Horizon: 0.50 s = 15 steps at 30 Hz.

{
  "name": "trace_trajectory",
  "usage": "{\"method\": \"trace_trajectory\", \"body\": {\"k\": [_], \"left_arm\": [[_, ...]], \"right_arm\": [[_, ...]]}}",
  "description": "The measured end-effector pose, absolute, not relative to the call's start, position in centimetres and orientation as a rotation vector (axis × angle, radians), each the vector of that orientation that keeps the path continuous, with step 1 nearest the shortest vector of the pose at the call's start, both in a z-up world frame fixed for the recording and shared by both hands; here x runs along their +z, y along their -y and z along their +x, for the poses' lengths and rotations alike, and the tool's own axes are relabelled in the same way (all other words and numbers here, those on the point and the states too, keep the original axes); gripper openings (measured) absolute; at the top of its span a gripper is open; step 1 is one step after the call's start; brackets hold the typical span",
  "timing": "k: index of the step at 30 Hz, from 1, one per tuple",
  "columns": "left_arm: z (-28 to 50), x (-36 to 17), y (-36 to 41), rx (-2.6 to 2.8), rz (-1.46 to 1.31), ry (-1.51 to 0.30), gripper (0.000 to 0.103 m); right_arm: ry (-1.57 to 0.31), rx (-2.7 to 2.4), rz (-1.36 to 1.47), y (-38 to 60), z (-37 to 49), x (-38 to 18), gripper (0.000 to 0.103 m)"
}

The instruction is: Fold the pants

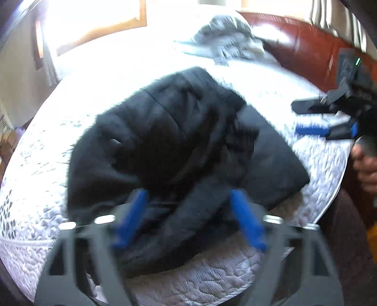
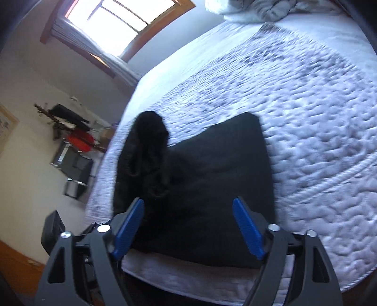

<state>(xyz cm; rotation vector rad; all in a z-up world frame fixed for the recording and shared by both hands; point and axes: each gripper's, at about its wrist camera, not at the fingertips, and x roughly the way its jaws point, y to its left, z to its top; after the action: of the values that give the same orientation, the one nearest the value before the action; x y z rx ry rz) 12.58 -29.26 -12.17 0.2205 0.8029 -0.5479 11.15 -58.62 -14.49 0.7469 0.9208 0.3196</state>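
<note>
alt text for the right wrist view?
The open right gripper hovers above black pants lying on a white quilted bed, jaws wide apart and holding nothing. A window and gray bedding lie beyond.

Window (image 2: 113, 21) glare overexposes; motion blur, fisheye-warped dark edges.

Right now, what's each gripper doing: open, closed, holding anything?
Left gripper: open, over the black pants on the bed, gripping nothing.
Right gripper: open, empty, above the pants.
</note>
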Motion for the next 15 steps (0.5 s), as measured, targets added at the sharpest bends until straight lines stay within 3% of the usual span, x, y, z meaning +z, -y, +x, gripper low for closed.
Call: {"method": "trace_trajectory", "body": {"k": [6, 15], "left_arm": [[11.9, -9.9, 23.3, -0.431, 0.060, -0.778, 0.093], [14.7, -12.1, 16.3, -0.249, -0.158, -0.887, 0.093]], "right_arm": [[-0.959, 0.421, 0.900, 57.0, 14.4, -15.4, 0.086], [-1.019, 0.434, 0.963, 55.2, 17.2, -17.4, 0.086]]}}
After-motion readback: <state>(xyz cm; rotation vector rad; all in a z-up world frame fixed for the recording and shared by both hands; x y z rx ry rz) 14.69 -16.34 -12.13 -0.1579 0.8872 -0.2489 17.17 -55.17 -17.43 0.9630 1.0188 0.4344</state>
